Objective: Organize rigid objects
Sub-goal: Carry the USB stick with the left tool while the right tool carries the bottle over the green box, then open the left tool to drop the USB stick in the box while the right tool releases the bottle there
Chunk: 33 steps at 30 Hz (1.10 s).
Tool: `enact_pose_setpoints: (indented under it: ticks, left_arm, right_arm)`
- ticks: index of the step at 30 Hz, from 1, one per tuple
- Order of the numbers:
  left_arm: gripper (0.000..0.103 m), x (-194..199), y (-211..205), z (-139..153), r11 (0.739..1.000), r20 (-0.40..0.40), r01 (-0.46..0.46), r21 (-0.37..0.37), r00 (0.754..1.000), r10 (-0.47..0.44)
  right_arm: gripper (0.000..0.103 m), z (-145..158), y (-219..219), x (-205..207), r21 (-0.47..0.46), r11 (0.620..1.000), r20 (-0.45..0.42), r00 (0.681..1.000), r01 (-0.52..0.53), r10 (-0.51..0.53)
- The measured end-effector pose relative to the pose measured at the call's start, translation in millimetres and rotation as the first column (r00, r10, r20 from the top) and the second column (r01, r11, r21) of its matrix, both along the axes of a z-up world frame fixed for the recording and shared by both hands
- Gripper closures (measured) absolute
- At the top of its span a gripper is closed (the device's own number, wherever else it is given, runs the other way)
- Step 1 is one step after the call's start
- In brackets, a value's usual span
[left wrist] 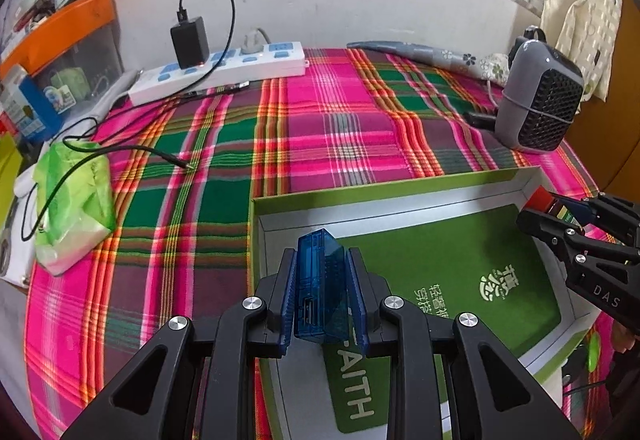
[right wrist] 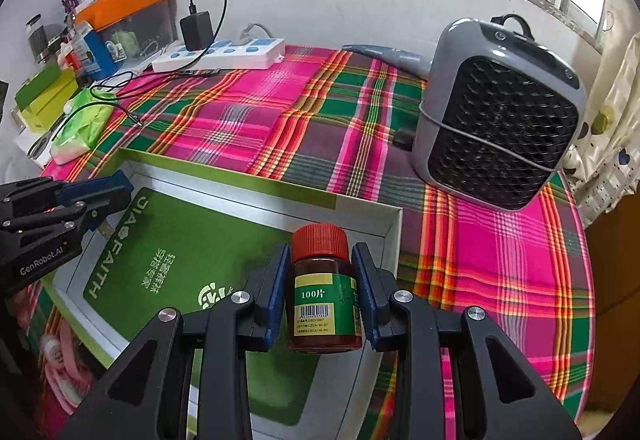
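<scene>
My left gripper [left wrist: 322, 260] is shut on a translucent blue plastic case [left wrist: 322, 288] and holds it over the left part of an open green box [left wrist: 400, 182] with a green card inside. My right gripper [right wrist: 322, 256] is shut on a brown pill bottle [right wrist: 324, 300] with a red cap and green label, above the box's right inner corner [right wrist: 394, 236]. The right gripper also shows in the left wrist view [left wrist: 552, 210], at the box's right wall. The left gripper shows in the right wrist view [right wrist: 116, 188], at the box's left side.
The box lies on a plaid cloth [left wrist: 320, 128]. A grey fan heater [right wrist: 496, 112] stands at the right. A white power strip [left wrist: 220, 74] with a black charger lies at the back. A green tissue pack [left wrist: 74, 200] with a black cable lies left. An orange-lidded bin [left wrist: 68, 52] stands far left.
</scene>
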<state>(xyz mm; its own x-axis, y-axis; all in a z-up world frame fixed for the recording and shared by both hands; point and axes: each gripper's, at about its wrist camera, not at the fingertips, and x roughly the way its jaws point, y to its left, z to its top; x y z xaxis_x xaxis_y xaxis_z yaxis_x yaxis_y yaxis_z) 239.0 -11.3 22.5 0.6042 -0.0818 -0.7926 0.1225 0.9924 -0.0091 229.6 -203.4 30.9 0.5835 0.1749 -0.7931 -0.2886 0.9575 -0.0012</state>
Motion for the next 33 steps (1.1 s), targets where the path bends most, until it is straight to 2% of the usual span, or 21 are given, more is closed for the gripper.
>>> enact_pose_setpoints:
  ticks: [27,33]
  left_arm:
    - [0.079,3.1,-4.1,-4.4,0.999,0.000,0.029,0.013,1.000,-0.029]
    - [0.072,2.3,-5.0,-2.9,0.999,0.002,0.038,-0.005,0.999,-0.038]
  right_arm:
    - [0.070,-8.2,7.6,6.9,0.000,1.000,-0.008,1.000,-0.015,0.015]
    - [0.069,-8.4,6.5,7.9,0.016,1.000,-0.009,1.000,-0.010,0.010]
